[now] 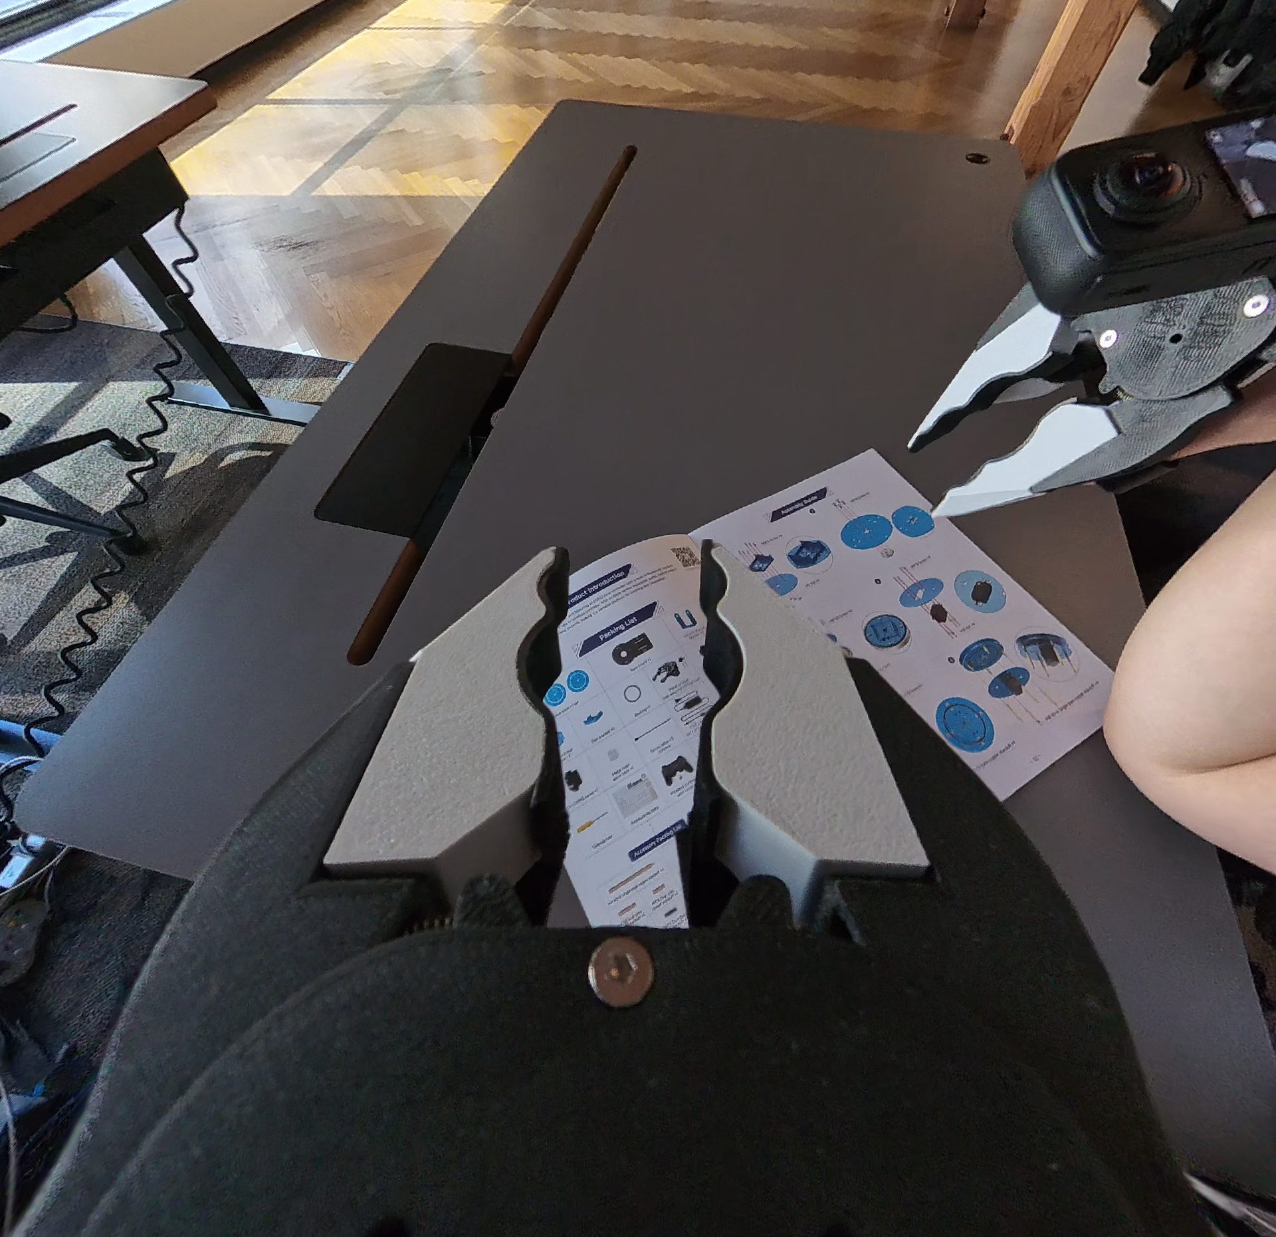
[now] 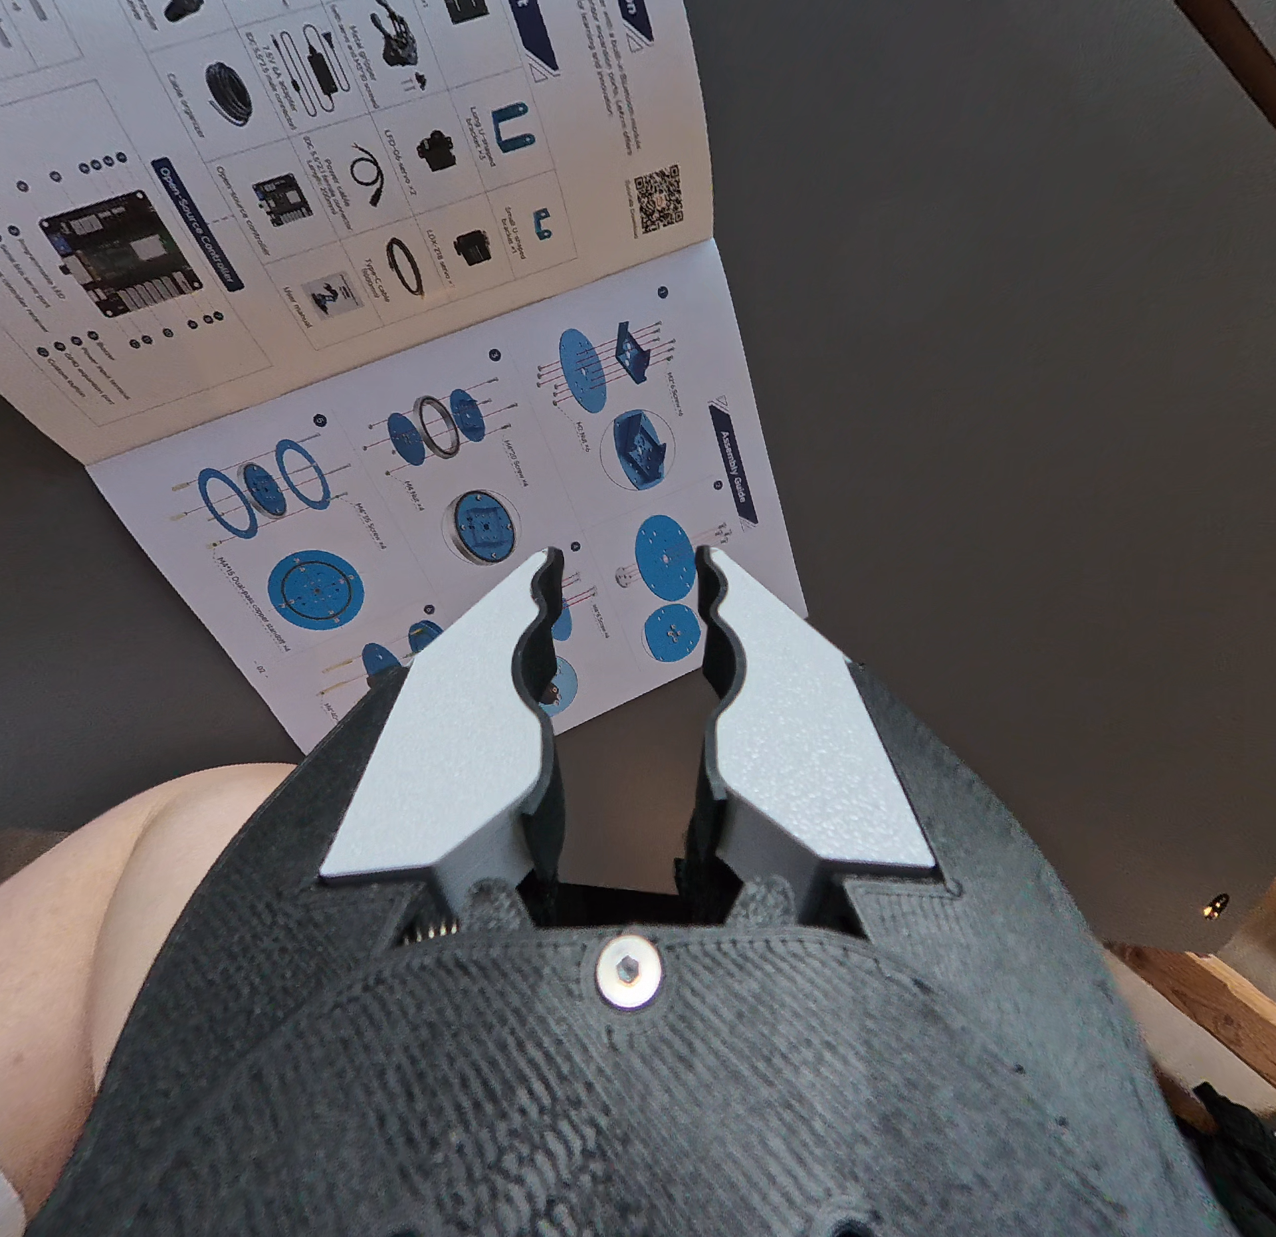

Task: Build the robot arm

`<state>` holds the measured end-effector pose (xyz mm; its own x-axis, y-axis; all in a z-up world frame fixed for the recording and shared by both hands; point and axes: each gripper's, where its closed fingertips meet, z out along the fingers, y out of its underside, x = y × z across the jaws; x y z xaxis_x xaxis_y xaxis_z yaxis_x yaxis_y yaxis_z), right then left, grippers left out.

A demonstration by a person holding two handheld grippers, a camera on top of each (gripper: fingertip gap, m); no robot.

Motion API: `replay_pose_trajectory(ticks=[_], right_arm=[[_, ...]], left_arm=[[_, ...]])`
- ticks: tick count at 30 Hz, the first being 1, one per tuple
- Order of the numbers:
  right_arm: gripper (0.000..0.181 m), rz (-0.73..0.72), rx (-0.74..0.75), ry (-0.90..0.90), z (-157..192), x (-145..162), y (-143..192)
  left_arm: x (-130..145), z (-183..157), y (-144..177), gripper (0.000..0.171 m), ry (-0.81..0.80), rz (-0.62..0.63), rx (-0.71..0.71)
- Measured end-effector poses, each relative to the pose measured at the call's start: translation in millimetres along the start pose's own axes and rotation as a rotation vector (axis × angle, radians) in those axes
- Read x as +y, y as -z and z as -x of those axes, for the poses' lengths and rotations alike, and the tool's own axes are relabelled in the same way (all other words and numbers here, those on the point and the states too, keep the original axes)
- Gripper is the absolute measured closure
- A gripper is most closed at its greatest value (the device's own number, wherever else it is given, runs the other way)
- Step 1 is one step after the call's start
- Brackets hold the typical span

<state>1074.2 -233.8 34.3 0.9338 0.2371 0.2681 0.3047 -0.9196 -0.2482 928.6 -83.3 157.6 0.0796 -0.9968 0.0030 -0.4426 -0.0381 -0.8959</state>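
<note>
The printed leaflet [image 1: 897, 624] lies open on the dark grey surface [image 1: 725, 292], its near page flat and its far page arched up from the centre fold. It looks like thin glossy paper: light, limp and easy to crease, likely to slide on the smooth top, so a free edge or the raised page seems the best place to pinch it. The white pages carry small pictures of parts in a grid on one side and blue exploded drawings on the other. The left tongs [image 1: 632, 555] hover over the raised page with the jaws apart and nothing between them; whether they touch the paper I cannot tell. The right tongs [image 2: 628, 555] hang over the outer corner of the drawings page, jaws apart and empty, the lower tip close to the paper. A bare forearm [image 1: 1201, 686] rests just beside the leaflet. A long slot [image 1: 552, 347] and a black cover plate [image 1: 414, 444] mark the surface farther off, with herringbone wood floor [image 1: 483, 99] beyond.
</note>
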Motion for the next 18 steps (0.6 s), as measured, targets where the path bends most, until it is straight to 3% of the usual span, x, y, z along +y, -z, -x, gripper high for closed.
replay_pose_trajectory(ticks=[5,10,12,14,18], right_arm=[[0.143,-0.085,-0.028,0.057,3.8,-10.2,6.5],[0.147,-0.246,0.044,0.051,-4.7,-30.7,31.5],[0.147,-0.303,0.095,0.064,-3.2,-41.9,44.5],[0.147,-0.358,0.155,0.087,5.8,-54.4,60.8],[0.147,-0.505,0.232,0.185,63.3,-85.4,100.1]], left_arm=[[-5.4,9.7,7.2,0.138,0.177,-0.084,-0.031],[1.1,-31.3,58.0,0.141,0.313,-0.411,0.068],[18.7,-46.3,89.2,0.141,0.359,-0.495,0.082],[42.4,-57.8,116.5,0.141,0.37,-0.493,0.063],[94.8,-86.2,160.7,0.14,0.348,-0.431,-0.007]])
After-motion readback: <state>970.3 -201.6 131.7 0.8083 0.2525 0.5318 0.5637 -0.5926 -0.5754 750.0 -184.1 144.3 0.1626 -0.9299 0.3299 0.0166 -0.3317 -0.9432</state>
